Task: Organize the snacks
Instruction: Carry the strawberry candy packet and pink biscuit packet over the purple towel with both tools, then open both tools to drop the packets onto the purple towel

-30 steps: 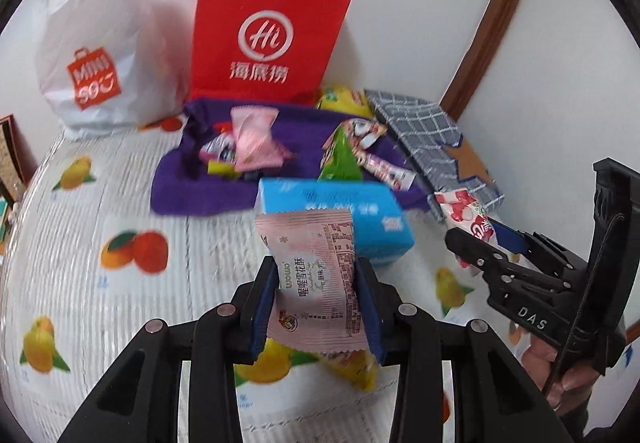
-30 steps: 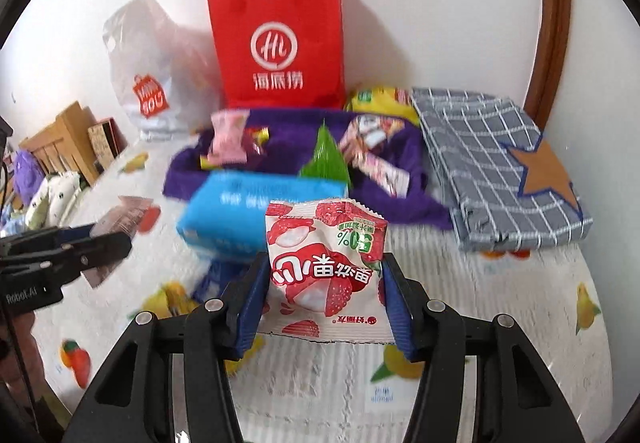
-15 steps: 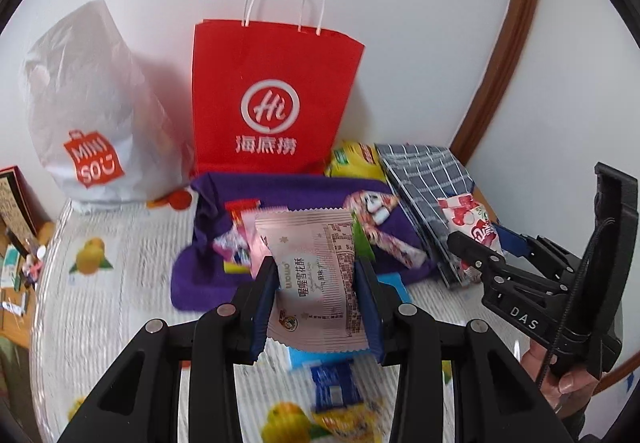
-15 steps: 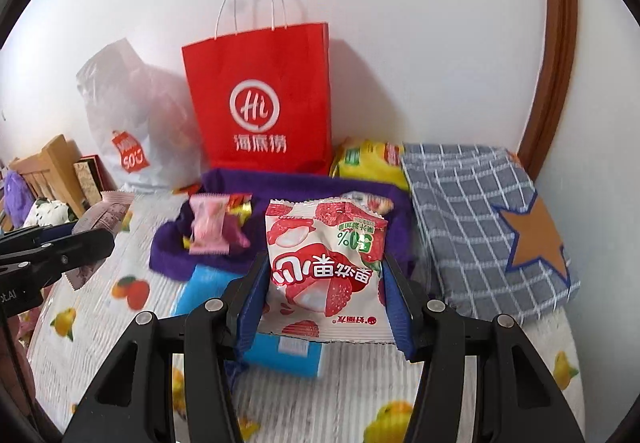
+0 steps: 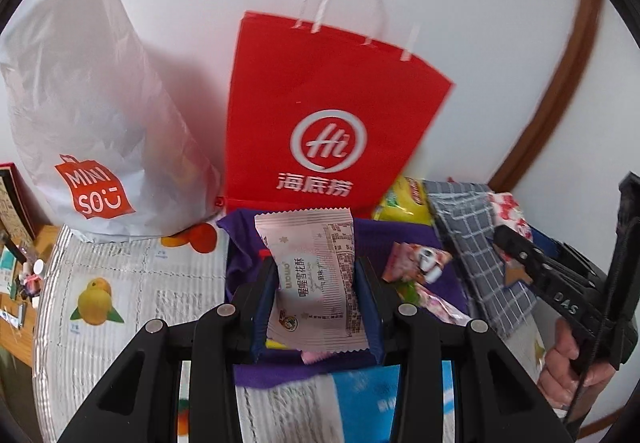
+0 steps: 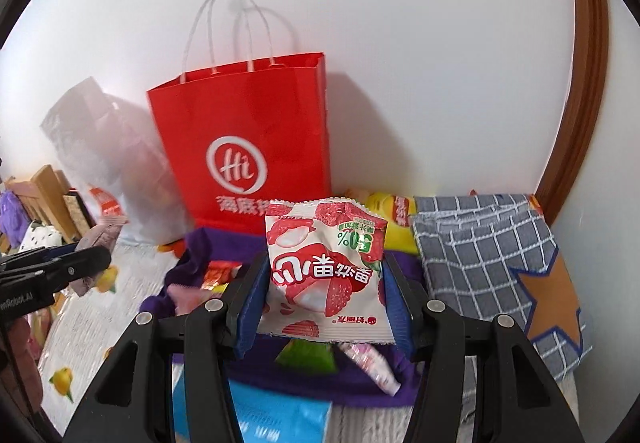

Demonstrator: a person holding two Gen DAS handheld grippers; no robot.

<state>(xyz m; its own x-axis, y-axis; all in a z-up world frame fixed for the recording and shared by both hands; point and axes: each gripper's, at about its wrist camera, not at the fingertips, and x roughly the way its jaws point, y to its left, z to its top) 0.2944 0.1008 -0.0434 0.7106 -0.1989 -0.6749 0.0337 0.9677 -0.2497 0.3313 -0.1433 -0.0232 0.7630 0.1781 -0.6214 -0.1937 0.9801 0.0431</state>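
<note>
Change since a second ago: both tools have risen from the blue pack (image 5: pixel 360 399) and advanced over the purple cloth (image 5: pixel 400 239) toward the back edge of the fruit-print surface (image 5: pixel 132 283), so the red paper bag (image 5: pixel 320 123) now stands just ahead, probably the drop-off. Left tool (image 5: pixel 316 293) is clamped on one pink snack packet (image 5: pixel 314 283); right tool (image 6: pixel 326 293) is clamped on one lychee snack packet (image 6: pixel 324 275). Count: two tools, two held packets, one red bag, one white plastic bag (image 5: pixel 96 131), several loose snacks on the cloth, number unclear.
</note>
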